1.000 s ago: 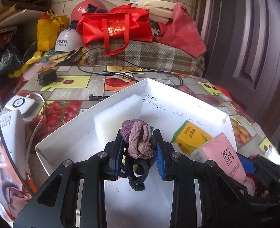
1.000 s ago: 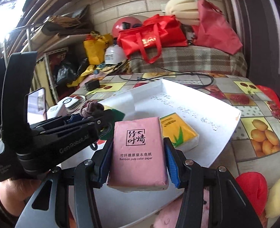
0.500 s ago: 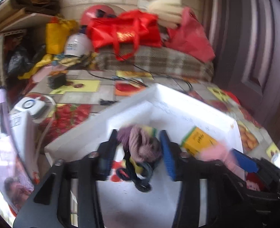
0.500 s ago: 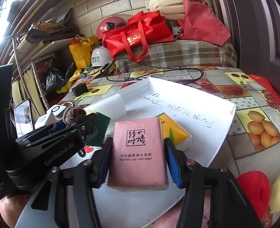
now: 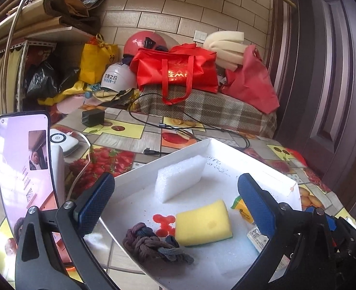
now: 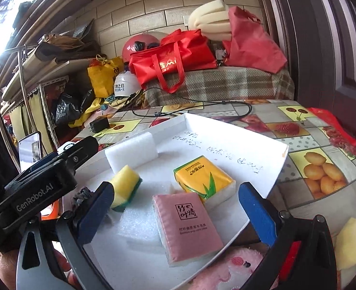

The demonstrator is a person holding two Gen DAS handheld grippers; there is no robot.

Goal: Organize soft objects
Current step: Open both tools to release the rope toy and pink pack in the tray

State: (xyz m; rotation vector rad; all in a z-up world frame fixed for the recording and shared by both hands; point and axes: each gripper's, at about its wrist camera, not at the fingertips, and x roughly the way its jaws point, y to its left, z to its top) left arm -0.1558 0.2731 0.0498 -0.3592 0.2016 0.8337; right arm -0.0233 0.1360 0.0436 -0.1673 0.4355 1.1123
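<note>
A shallow white box (image 5: 178, 153) (image 6: 269, 169) lies on the table. In it rest a braided purple-grey hair tie (image 5: 153, 242), a yellow sponge (image 5: 203, 224) (image 6: 124, 184), a white foam block (image 5: 179, 180) (image 6: 130, 152), a yellow tissue pack (image 6: 202, 176) and a pink tissue pack (image 6: 187, 227). My left gripper (image 5: 175, 207) is opening wide, its pads clear of the hair tie lying below them. My right gripper (image 6: 175, 215) is opening too, its pads apart from the pink pack lying between them.
A phone (image 5: 24, 166) stands on a holder at the left. Behind the box lie a black charger (image 5: 92, 118) and cables (image 5: 190, 123). Red bags (image 5: 178, 71), helmets and foam pile up at the back. A pink plush (image 6: 228, 268) and yellow sponge (image 6: 351, 244) sit near the box's front.
Both grippers have opened wide. The hair tie dropped from the left gripper onto the box floor, and the pink tissue pack settled in the box, released by the right gripper.
</note>
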